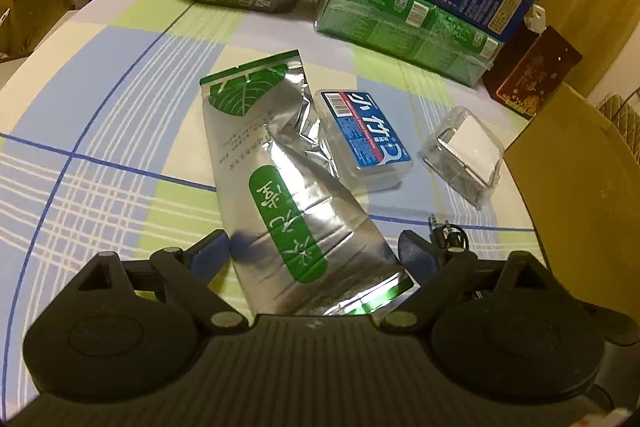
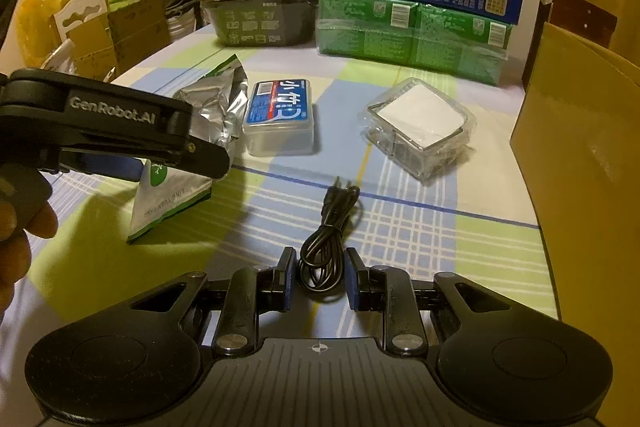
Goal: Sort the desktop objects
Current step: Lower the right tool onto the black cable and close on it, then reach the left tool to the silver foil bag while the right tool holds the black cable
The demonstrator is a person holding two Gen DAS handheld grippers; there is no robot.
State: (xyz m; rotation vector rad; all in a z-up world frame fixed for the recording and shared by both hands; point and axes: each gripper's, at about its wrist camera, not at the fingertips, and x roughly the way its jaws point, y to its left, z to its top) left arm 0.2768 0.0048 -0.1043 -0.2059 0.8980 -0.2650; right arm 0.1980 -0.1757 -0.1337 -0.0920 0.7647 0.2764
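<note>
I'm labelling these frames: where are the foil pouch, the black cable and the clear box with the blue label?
foil pouch [image 1: 288, 195], left wrist view, green label mid-body
black cable [image 2: 320, 263], right wrist view, coiled loop
clear box [image 2: 280, 119], right wrist view, blue lid label

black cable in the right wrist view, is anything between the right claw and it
Nothing visible blocks it. The coiled black cable lies flat on the checked tablecloth with its near loop already between the open fingers of the right claw. The clear box and blue-label case sit farther back.

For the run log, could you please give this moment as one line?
left tongs: open around foil bag | right tongs: open around black cable | nothing lifted
</note>
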